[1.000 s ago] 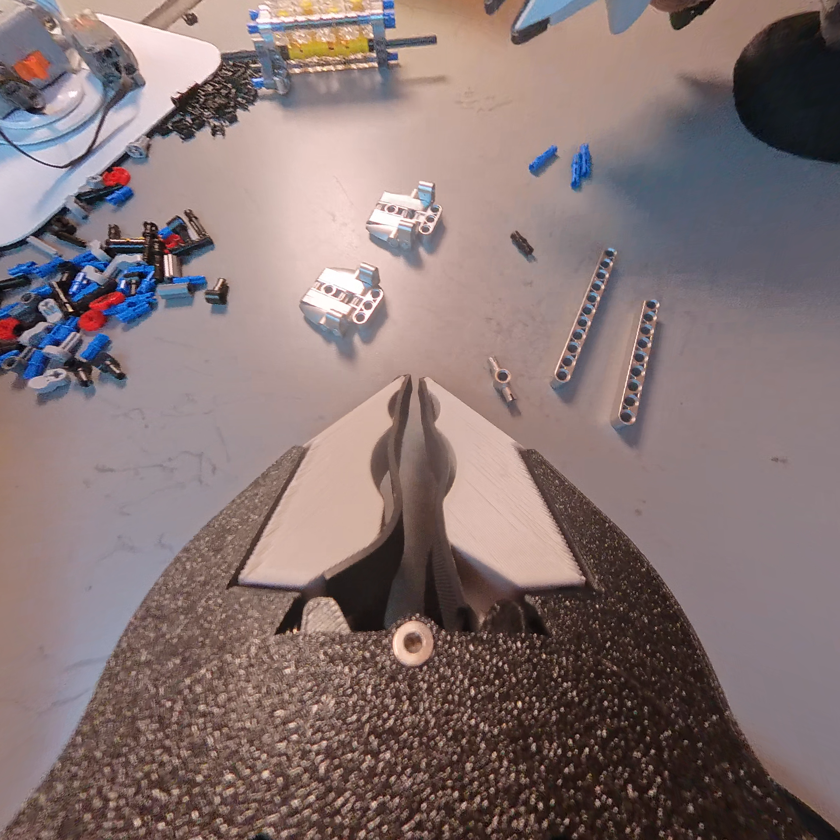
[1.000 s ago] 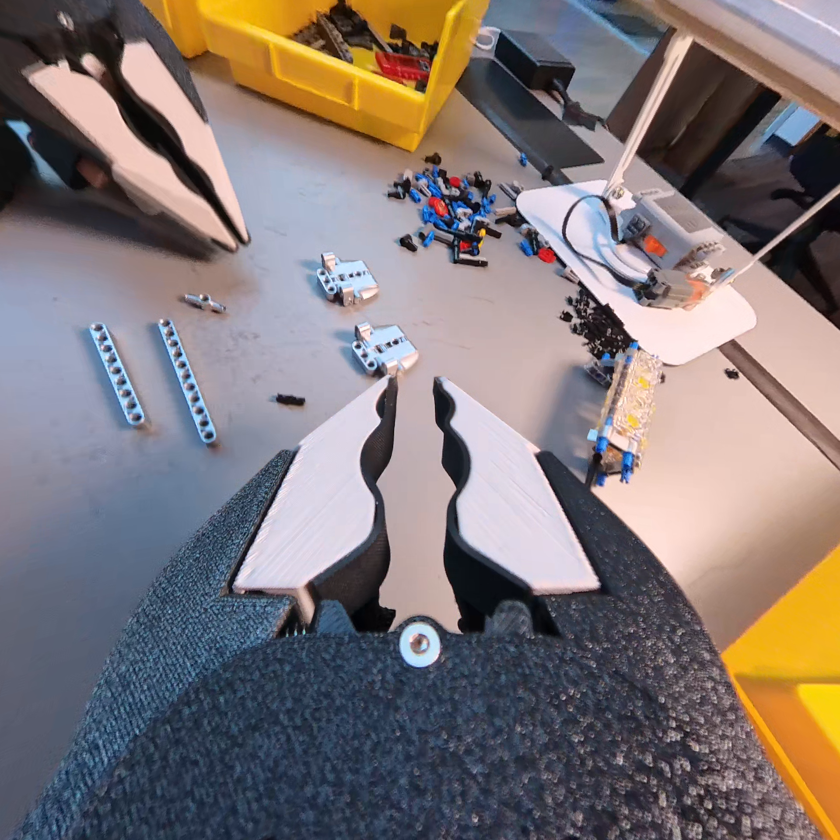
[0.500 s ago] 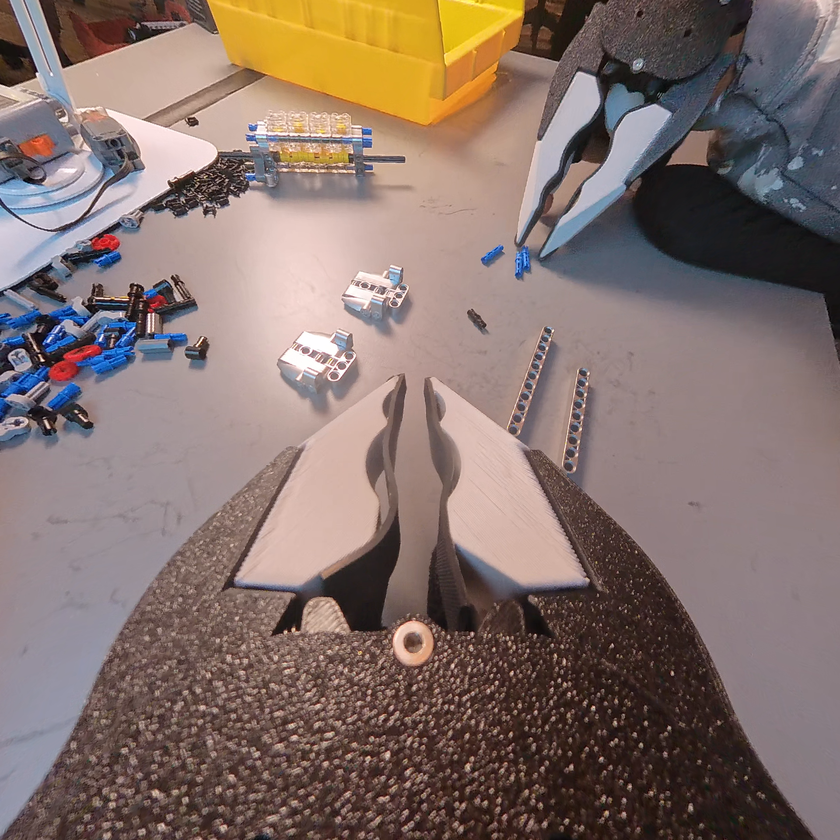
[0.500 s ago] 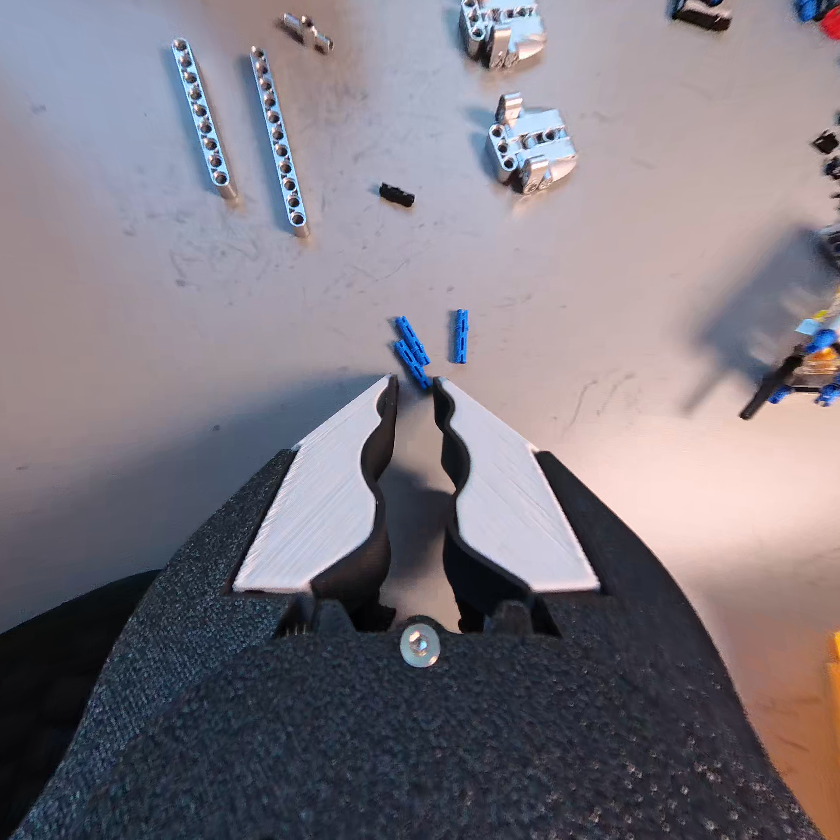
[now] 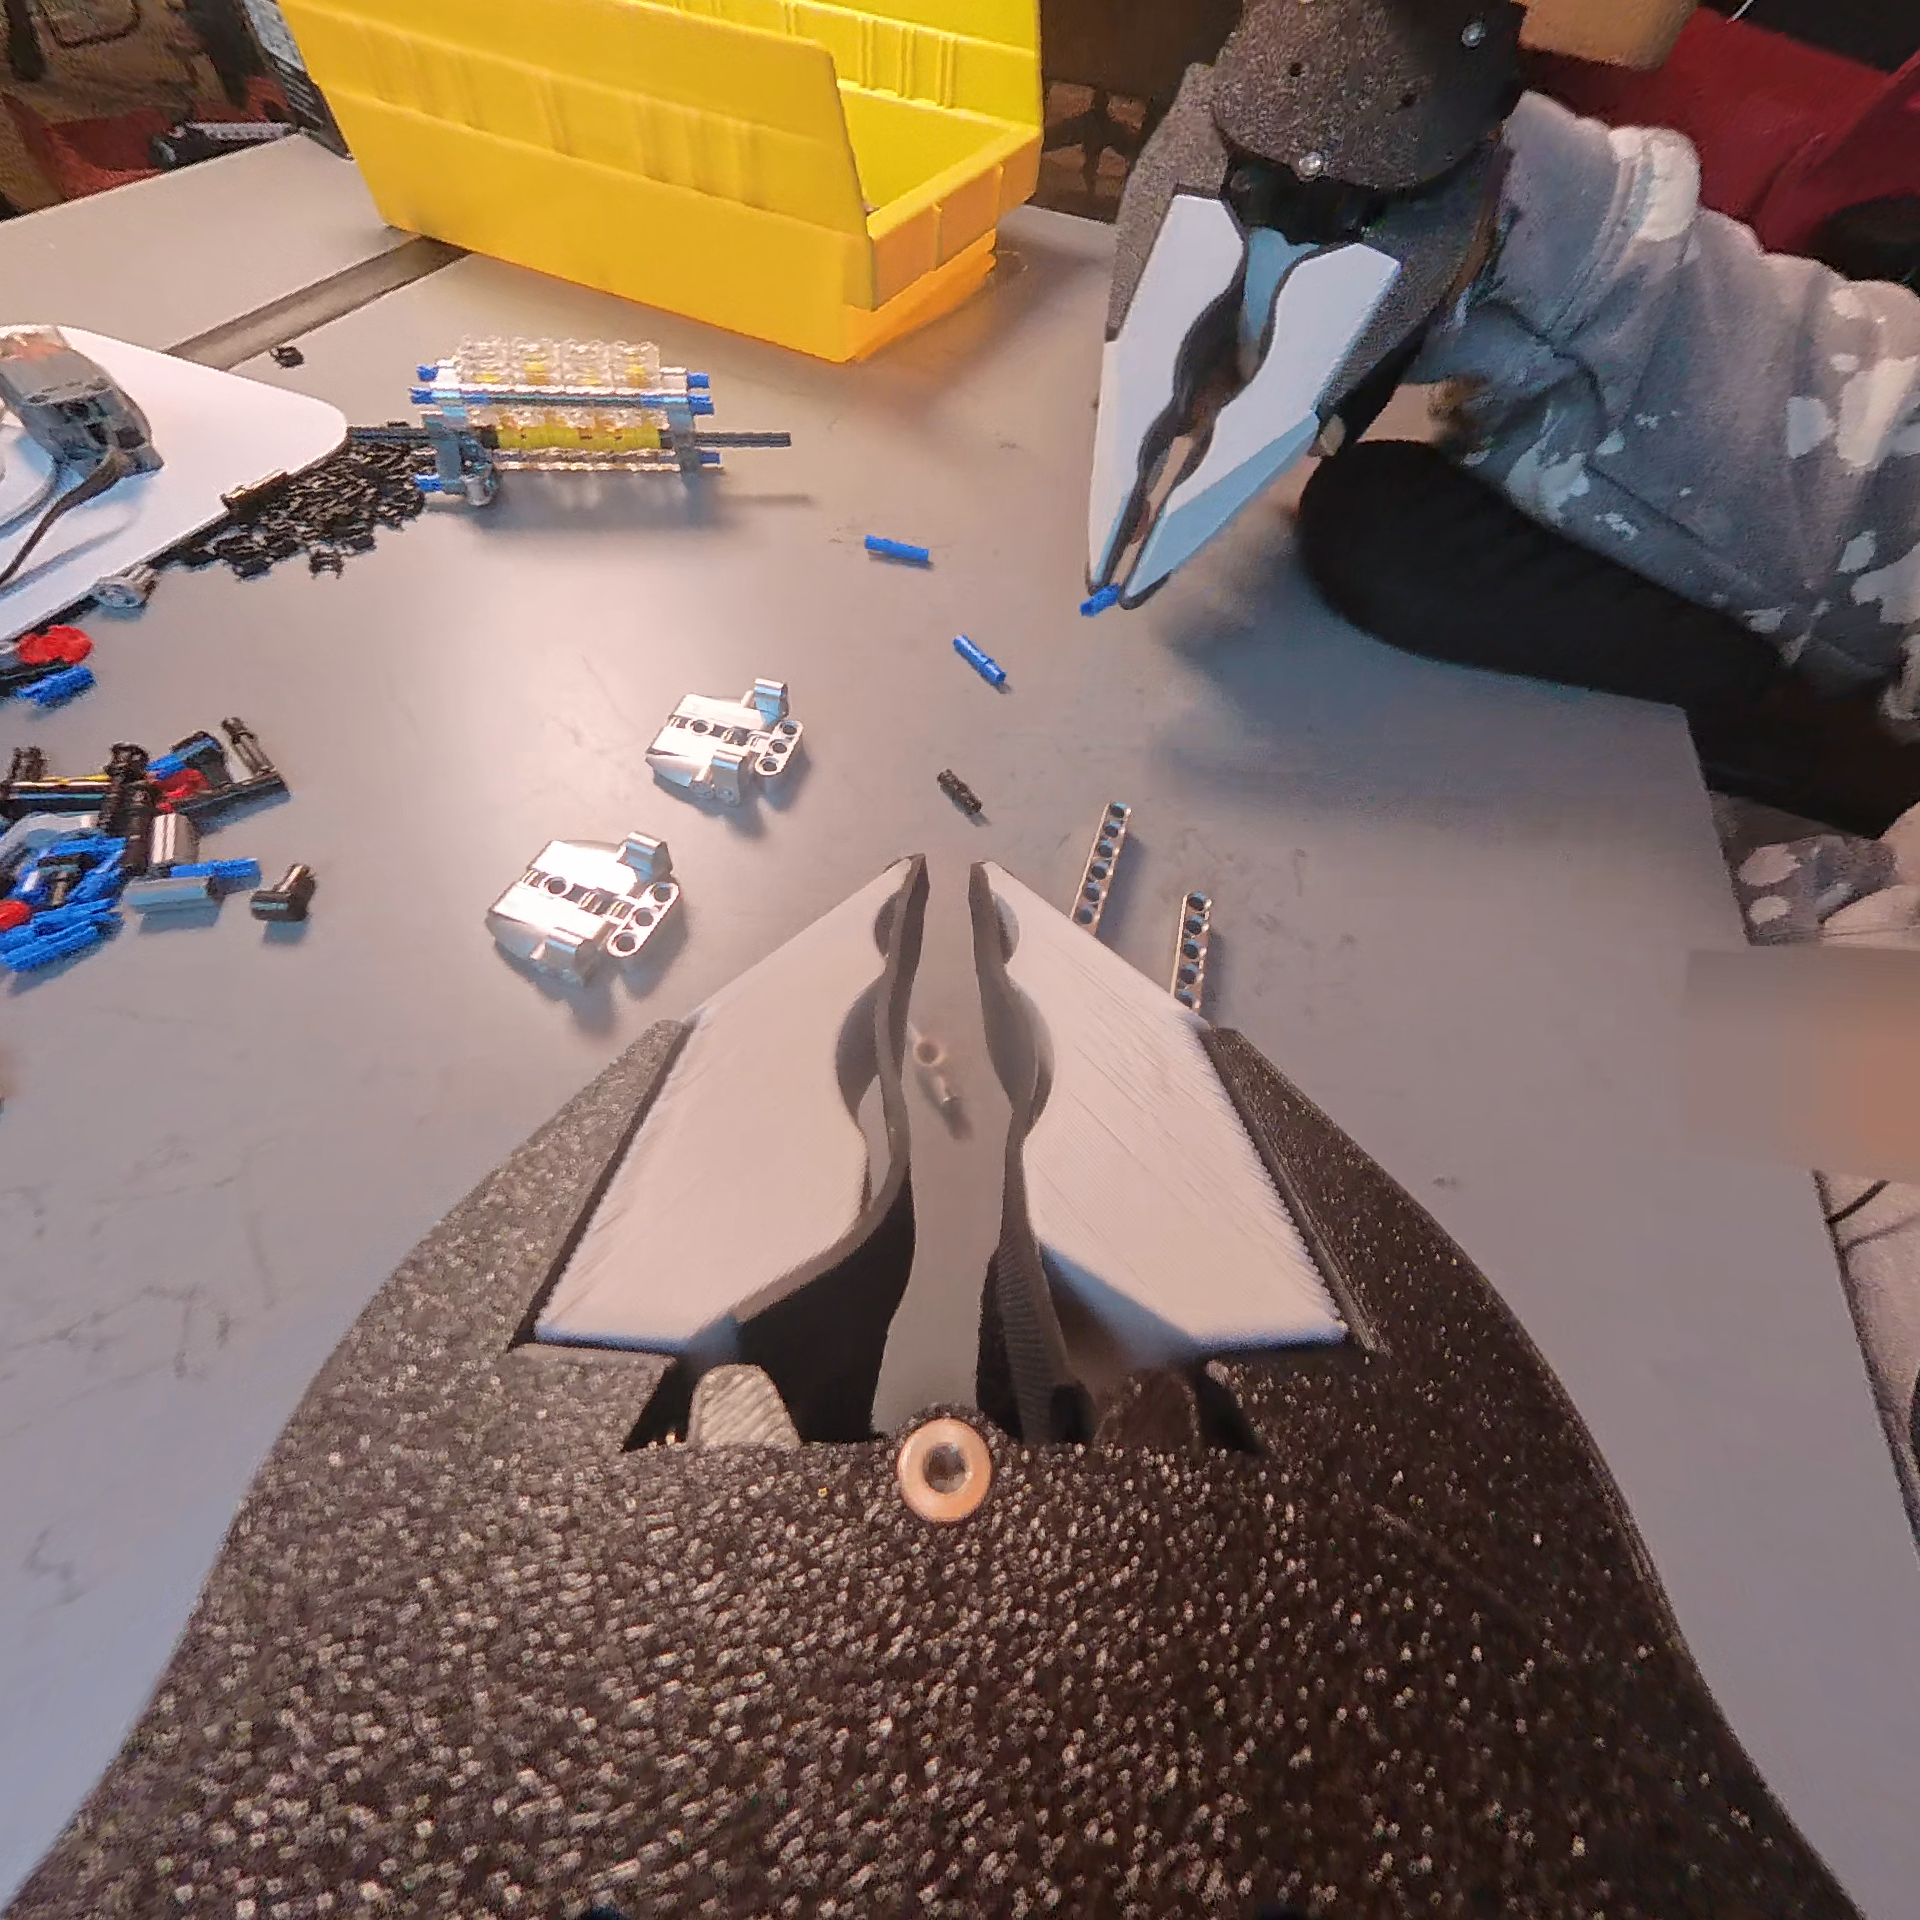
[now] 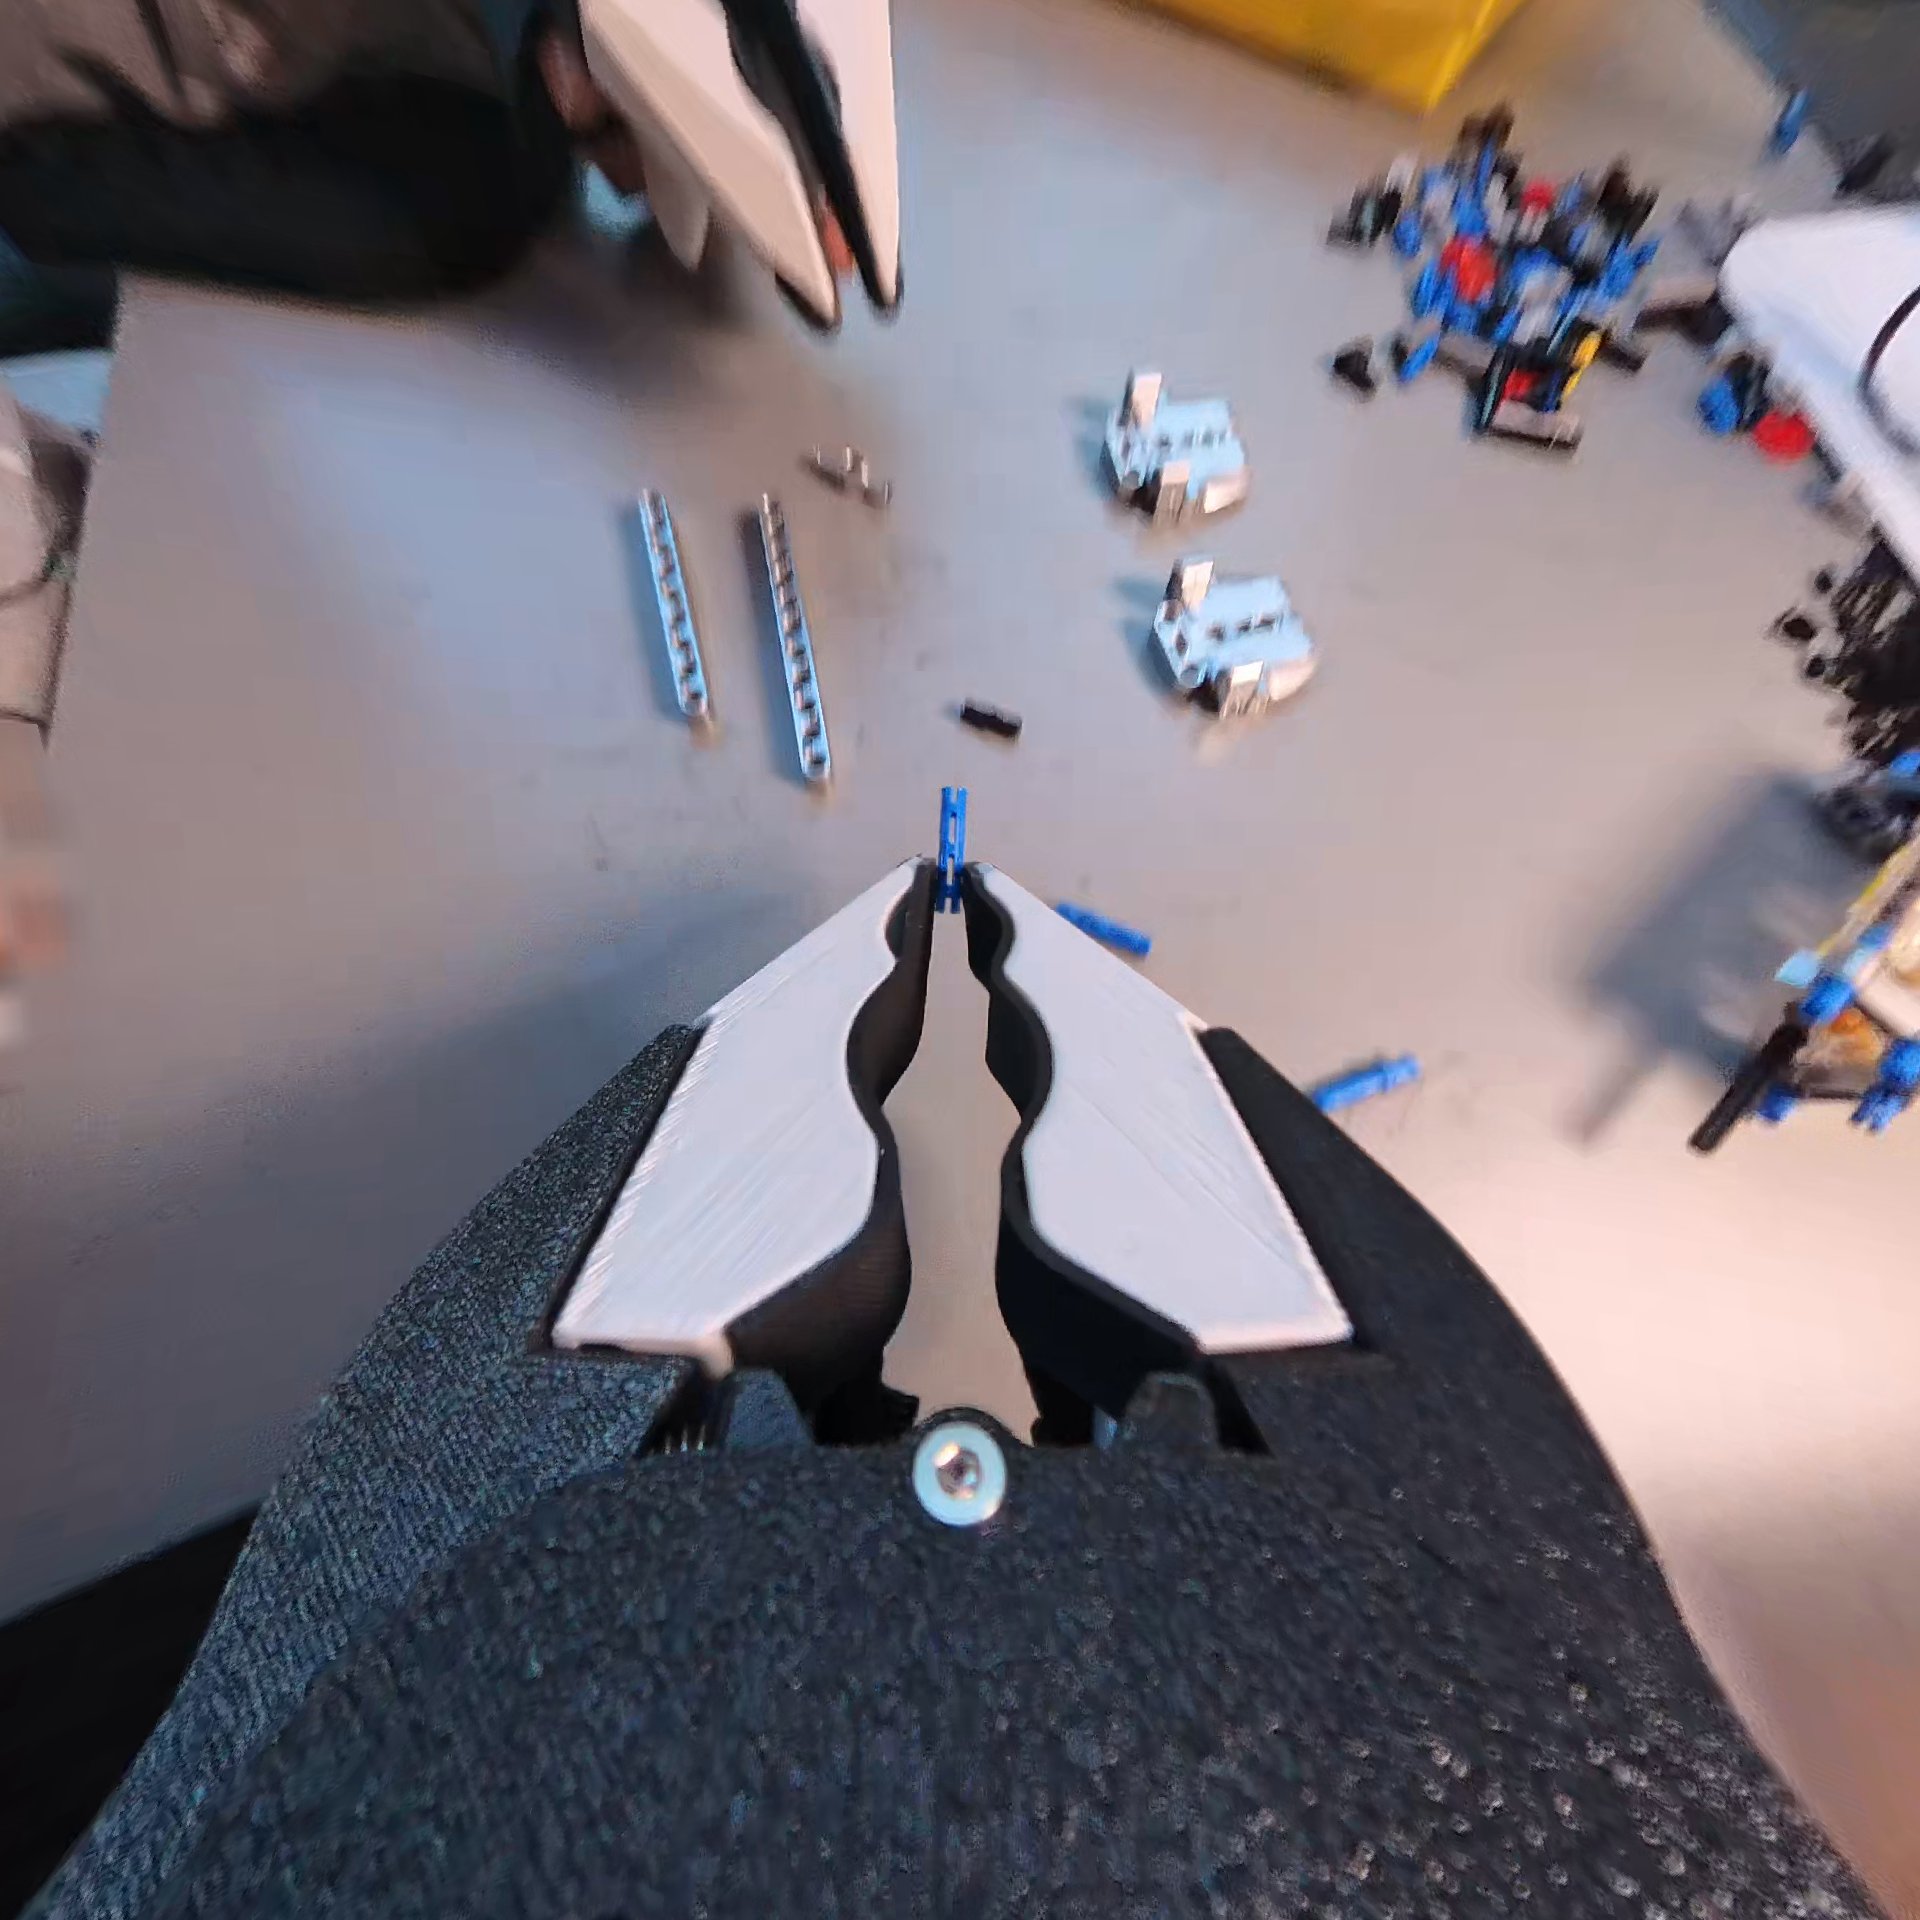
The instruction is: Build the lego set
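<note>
Motion-blurred loose parts pile (image 6: 1507, 260)

Right gripper (image 6: 943, 878) pinched closed; left gripper (image 5: 948, 878) slightly parted.

No legible text, label, brand, number or sign appears in either view. The yellow bin (image 5: 665, 156) at the upper left of the left wrist view has plain walls, and the white board (image 5: 177, 436) at the left edge bears no readable marking. The right wrist view is too blurred for reading.
</note>
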`<state>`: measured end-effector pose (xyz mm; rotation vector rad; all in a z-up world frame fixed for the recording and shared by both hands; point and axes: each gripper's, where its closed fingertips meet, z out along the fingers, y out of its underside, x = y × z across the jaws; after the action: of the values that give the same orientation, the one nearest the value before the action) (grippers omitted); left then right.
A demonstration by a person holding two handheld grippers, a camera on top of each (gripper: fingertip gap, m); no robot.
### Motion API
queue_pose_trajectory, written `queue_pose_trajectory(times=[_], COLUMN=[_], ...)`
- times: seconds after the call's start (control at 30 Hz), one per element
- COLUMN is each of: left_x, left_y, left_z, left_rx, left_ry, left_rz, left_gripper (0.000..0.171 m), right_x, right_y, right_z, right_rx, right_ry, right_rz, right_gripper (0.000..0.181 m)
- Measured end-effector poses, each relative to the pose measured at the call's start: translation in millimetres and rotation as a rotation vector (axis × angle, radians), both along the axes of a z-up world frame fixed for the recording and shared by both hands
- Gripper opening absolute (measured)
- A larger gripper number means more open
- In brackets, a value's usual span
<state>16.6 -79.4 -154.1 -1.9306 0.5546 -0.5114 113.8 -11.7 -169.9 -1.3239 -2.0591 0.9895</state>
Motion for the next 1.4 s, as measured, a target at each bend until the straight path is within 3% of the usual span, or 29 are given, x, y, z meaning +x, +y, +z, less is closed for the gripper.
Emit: queue_pose_trajectory(times=[0.23, 0.5, 0.67, 1.0, 1.23, 1.4], left_x=[23, 40, 39, 20, 19, 19], left_y=[3, 12, 12, 13, 21, 13], left_z=[19, 44, 63, 72, 80, 90], left_rx=[0.037, 0.111, 0.159, 0.162, 0.270, 0.221], left_ry=[-0.134, -0.257, -0.353, -0.465, -0.366, -0.537], left_rz=[-0.038, -0.033, -0.018, 0.031, 0.114, 0.041], left_gripper=[0.010, 0.014, 0.009, 0.007, 0.009, 0.009], right_x=[-50, -77, -80, -77, -81, -83], right_y=[-39, -63, -65, -44, -48, -52], right_z=[56, 87, 89, 97, 107, 99], right_rx=[-0.184, -0.470, -0.551, -0.619, -0.872, -0.806], right_ry=[0.355, 0.534, 0.547, 0.593, 0.584, 0.558], right_rz=[0.002, -0.067, -0.083, -0.157, -0.162, -0.153], right_gripper=[0.004, 0.004, 0.004, 0.004, 0.004, 0.004])
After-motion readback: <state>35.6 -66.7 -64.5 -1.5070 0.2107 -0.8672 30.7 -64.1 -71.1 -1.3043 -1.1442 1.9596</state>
